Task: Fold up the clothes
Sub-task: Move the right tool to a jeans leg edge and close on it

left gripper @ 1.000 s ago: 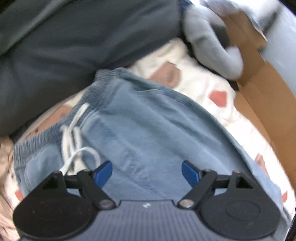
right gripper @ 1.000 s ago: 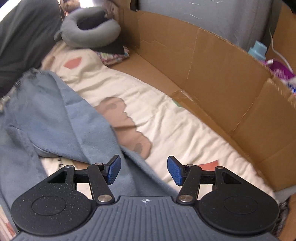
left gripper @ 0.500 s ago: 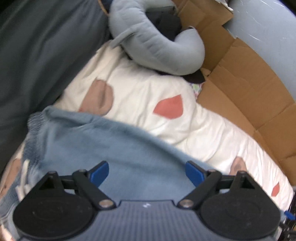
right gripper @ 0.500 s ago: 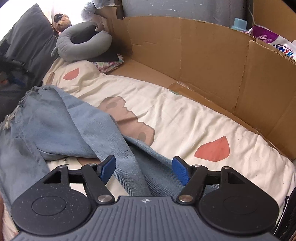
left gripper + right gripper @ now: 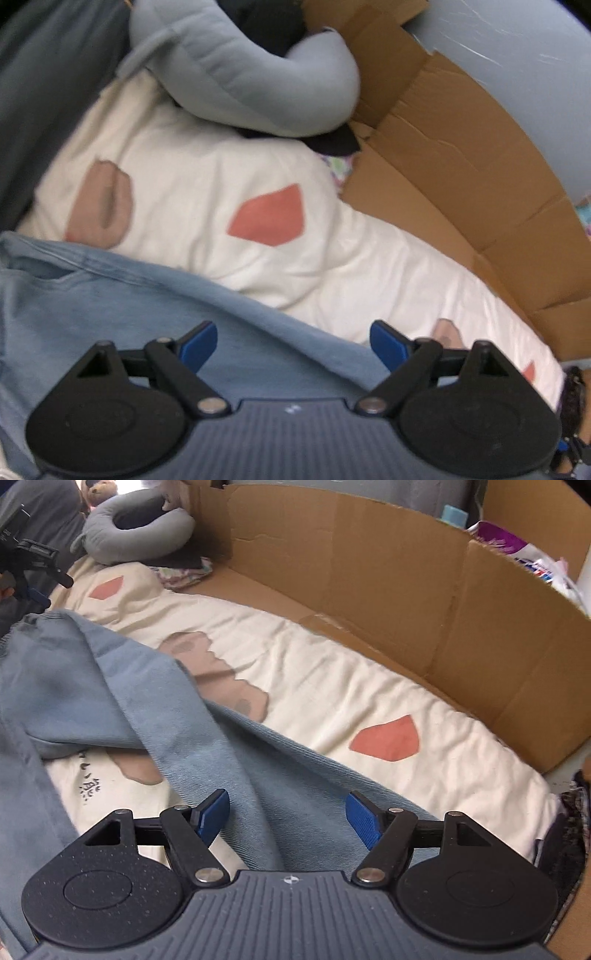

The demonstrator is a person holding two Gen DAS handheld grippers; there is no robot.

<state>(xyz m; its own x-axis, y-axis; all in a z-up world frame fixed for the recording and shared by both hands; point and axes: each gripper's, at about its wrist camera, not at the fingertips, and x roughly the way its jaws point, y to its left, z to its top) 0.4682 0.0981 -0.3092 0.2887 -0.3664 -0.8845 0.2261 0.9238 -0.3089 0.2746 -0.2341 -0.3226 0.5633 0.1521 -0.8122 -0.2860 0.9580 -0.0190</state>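
The right gripper hangs low over one leg of the jeans, its blue pads spread with a ridge of denim lying between them but not pinched. The jaws sit wider than a second ago, when they stood closer together over the same fold. It looks like a line-up for a grab at the leg, so the pads need room to straddle the thick cloth.

The left gripper is also spread wide and holds nothing — it hovers over the upper side edge of the jeans, with bare denim under it. A second ago this view looked down on the waistband and its white drawstring; now neither shows, and the camera looks past the edge to the quilt and the grey pillow, so the hand has swung across toward the far side.

The jeans lie crumpled on the quilt, legs twisted over each other and not yet flattened or folded. Cardboard walls the quilt on its far side. With one gripper at the upper edge and one at a leg, the likely aim is to pull the cloth straight before any fold.
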